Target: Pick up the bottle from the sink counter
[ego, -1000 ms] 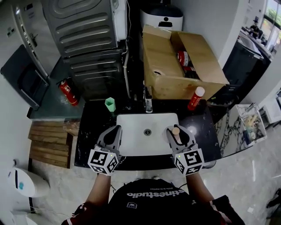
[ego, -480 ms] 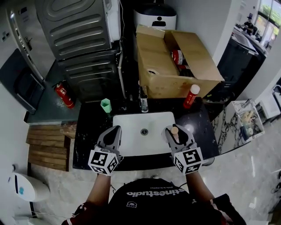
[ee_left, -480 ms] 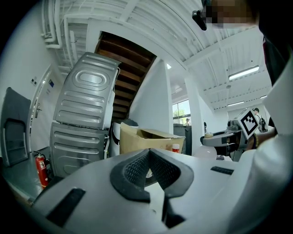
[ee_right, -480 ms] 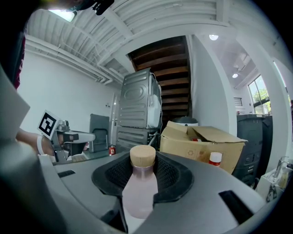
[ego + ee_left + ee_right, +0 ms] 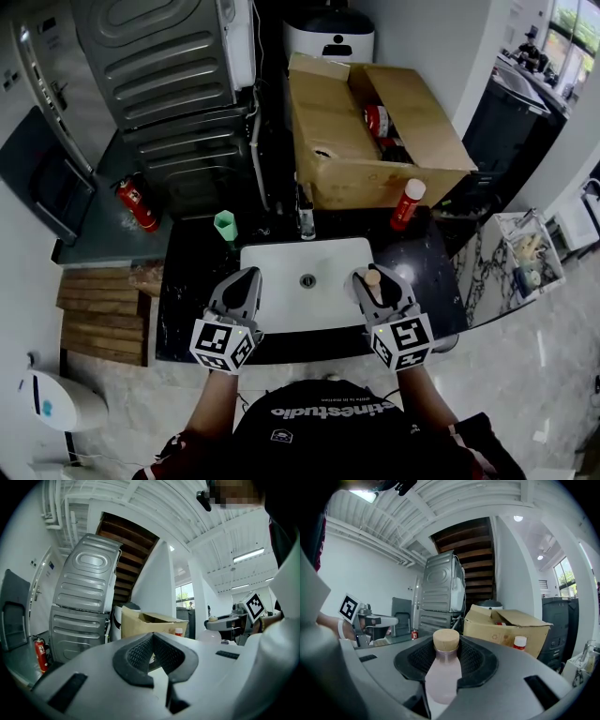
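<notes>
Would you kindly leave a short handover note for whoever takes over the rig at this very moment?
Left tool: jaws together, empty, held over the white sink's left edge.
Right tool: shut on the pale pink plastic bottle with a cork-coloured cap, upright, over the sink's right edge.
Done: bottle grasped; it looks raised off the black counter, though height is hard to judge.
Left: confirm it is clear of the counter. A red bottle with a white cap stands on the counter by the cardboard box.
</notes>
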The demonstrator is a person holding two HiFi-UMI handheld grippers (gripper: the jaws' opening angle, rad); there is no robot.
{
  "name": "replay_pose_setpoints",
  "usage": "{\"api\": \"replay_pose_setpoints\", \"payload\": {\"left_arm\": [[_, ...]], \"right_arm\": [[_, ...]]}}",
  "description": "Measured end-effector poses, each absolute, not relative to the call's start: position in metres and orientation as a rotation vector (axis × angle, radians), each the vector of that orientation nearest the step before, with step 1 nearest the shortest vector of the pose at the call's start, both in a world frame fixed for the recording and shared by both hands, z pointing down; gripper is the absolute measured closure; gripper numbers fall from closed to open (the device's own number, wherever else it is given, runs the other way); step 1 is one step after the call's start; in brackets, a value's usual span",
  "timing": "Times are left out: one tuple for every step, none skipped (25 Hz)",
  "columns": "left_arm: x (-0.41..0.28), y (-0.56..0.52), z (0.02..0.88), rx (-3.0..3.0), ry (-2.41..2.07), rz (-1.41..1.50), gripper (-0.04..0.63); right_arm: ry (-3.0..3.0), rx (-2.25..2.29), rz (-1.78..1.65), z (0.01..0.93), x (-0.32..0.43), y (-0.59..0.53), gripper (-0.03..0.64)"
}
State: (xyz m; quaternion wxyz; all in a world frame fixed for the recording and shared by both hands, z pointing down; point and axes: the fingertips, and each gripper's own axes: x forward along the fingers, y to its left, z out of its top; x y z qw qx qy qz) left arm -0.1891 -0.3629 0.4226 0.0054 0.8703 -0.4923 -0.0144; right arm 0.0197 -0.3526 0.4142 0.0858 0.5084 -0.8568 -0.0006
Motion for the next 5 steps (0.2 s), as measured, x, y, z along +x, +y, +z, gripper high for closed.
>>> {"api": "replay_pose_setpoints", "payload": {"left_arm": [[-0.1888, -0.3628, 0.4229, 2.724, -1.541, -0.046, 0.582], [-0.1884, -0.3627, 0.4232, 2.724, -1.54, -0.047, 0.583], [-0.1878, -0.3627, 0.4234, 2.723, -1.54, -0.047, 0.583], [-0.1872, -0.3626, 0.4236, 2.723, -1.538, -0.047, 0.581], [-0.1864, -0.3625, 0.4238, 2.722, -1.537, -0.048, 0.583]], "right_arm": [[-2.555, 1.516, 0.0, 0.4143, 0.02, -0.3525, 0.454], [-2.555, 1.517, 0.001, 0.4143, 0.0202, -0.3524, 0.454], [-2.555, 1.517, 0.002, 0.4143, 0.0205, -0.3522, 0.454], [-2.555, 1.517, 0.002, 0.4142, 0.0209, -0.3519, 0.454], [-2.555, 1.517, 0.003, 0.4141, 0.0213, -0.3516, 0.454]]}}
